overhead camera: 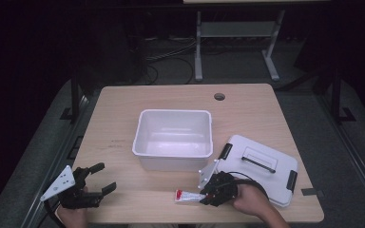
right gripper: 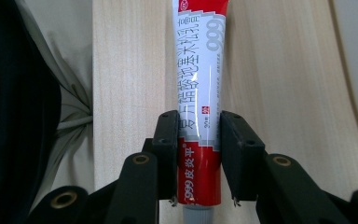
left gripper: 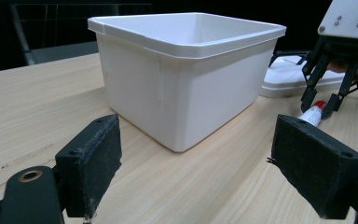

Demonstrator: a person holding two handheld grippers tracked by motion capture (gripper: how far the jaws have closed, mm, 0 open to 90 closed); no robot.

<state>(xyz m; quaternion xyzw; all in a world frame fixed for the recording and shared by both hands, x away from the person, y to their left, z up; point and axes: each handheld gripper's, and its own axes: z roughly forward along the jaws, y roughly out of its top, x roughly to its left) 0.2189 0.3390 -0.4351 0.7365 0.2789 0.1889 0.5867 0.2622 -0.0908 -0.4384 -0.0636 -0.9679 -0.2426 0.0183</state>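
Right hand-held gripper (right gripper: 198, 140) clenching on red-white tube (right gripper: 199, 93), lying on worktop (overhead camera: 123, 114) near front edge. Left hand-held gripper (overhead camera: 100, 178) idling, released. Next, likely: lifting tube toward white bin (overhead camera: 173, 137).

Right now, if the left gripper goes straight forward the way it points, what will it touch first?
Most likely the white plastic bin: in the left gripper view its near corner stands straight ahead between the open jaws of the left gripper. Only bare table lies before it. The depth is hard to judge.
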